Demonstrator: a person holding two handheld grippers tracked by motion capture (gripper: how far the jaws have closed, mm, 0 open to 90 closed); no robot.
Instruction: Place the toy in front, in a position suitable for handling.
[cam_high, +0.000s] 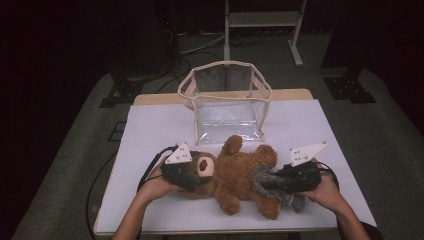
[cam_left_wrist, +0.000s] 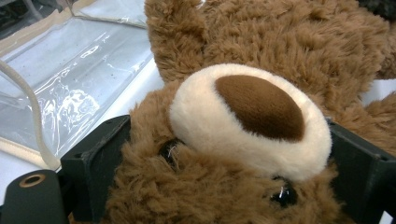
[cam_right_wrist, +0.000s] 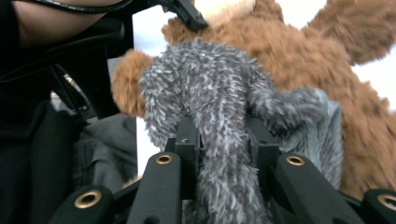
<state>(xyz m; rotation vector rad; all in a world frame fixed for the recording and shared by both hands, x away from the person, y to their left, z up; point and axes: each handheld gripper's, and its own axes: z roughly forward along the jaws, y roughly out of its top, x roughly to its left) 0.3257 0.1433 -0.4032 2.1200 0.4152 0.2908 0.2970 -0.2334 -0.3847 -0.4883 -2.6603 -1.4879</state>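
Observation:
A brown teddy bear (cam_high: 240, 172) lies on its back on the white table (cam_high: 150, 130), head to the left. My left gripper (cam_high: 199, 171) has one jaw on each side of the bear's head and presses into the fur; in the left gripper view the cream snout (cam_left_wrist: 252, 116) sits between the jaws. My right gripper (cam_high: 266, 181) is shut on a grey fuzzy cloth (cam_high: 259, 175) at the bear's lower body. In the right gripper view the grey cloth (cam_right_wrist: 205, 79) runs down between the jaws of the right gripper (cam_right_wrist: 224, 135), with the bear's brown body (cam_right_wrist: 303, 51) behind it.
A clear plastic bag (cam_high: 227, 100) with cream trim stands open just behind the bear, near the table's far edge; its wall (cam_left_wrist: 70, 79) lies close to the left gripper. White tabletop stretches to either side. A metal stand (cam_high: 262, 20) is on the floor beyond.

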